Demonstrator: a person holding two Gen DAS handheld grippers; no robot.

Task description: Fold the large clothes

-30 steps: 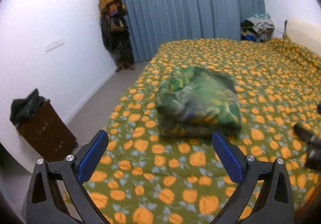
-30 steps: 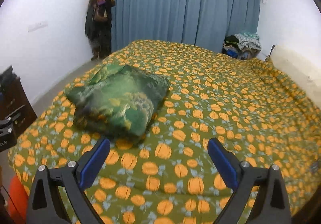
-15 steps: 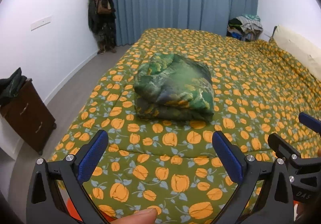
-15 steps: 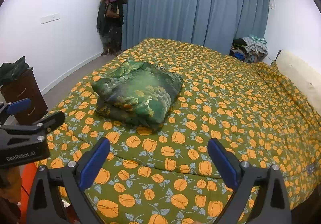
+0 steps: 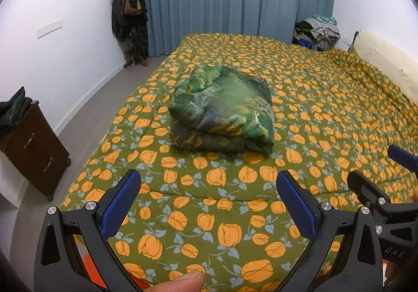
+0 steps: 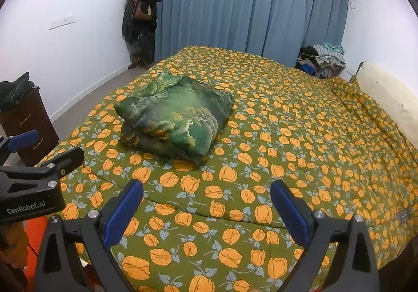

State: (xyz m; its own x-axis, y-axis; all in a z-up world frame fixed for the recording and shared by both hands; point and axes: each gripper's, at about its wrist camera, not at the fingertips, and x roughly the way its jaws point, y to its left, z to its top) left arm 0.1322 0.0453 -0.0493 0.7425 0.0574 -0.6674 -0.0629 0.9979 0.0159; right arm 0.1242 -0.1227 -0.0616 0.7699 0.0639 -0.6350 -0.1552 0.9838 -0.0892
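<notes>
The green garment (image 5: pixel 222 111) sits folded into a thick bundle on the bedspread (image 5: pixel 326 98), near the bed's foot corner, so the folding looks done (judging by the tidy stack). Left gripper (image 5: pixel 209 203) and right gripper (image 6: pixel 206 209) both hang wide apart, holding nothing, level and side by side off the bed edge, pointed at the bundle, well clear of it.

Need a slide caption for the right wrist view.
Open right gripper held back from the folded green garment on the orange-flowered bedspread.
</notes>
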